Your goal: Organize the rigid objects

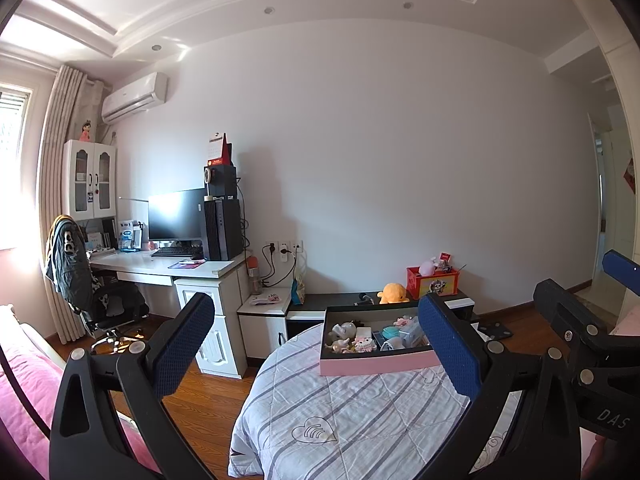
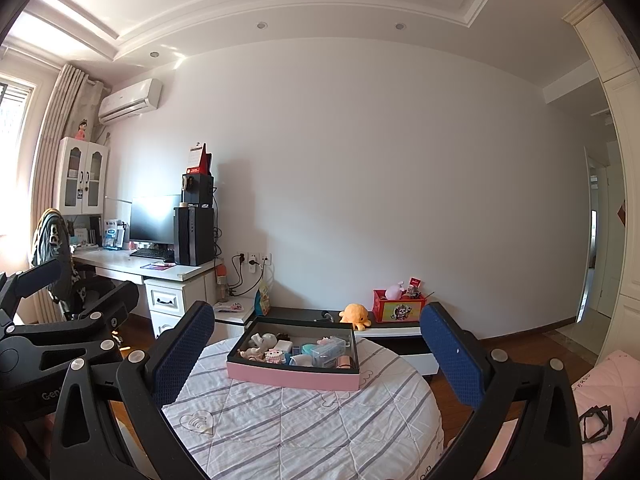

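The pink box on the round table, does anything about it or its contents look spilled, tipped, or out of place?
Nothing stands out. The pink box sits flat on the striped cloth of the round table, with its small items loosely jumbled inside and none spilled over the rim. Both grippers, left and right, are open and hold nothing.
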Tool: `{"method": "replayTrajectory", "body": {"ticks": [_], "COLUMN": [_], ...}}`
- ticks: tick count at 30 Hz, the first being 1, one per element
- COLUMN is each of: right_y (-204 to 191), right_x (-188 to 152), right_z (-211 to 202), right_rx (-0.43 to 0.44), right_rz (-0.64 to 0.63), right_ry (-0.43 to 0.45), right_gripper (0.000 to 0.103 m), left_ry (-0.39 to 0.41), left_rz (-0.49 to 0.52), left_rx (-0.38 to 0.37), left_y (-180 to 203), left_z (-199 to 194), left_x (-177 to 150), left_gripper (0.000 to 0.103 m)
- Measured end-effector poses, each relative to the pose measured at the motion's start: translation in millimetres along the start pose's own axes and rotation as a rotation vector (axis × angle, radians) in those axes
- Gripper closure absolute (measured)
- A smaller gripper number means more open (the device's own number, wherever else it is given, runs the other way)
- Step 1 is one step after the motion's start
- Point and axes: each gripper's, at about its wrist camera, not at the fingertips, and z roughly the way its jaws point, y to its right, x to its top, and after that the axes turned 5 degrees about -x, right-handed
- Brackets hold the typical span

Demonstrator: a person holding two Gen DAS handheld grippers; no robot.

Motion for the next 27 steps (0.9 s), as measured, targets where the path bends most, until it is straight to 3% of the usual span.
{"method": "replayTrajectory", "body": {"ticks": [27], "right_y": [-0.3], "right_x": [-0.7], "right_z": [-0.3], "right_rx": [0.003], "right_rz": [-0.002], "right_ry": [-0.001], "right_gripper": [0.000], "left_ry": [0.000], "left_rz": [0.000], "left_rx": [0.004], "left_y": [-2.0], "left_z": [-0.7], "left_x": [-0.7], "left_gripper": [0.000]}}
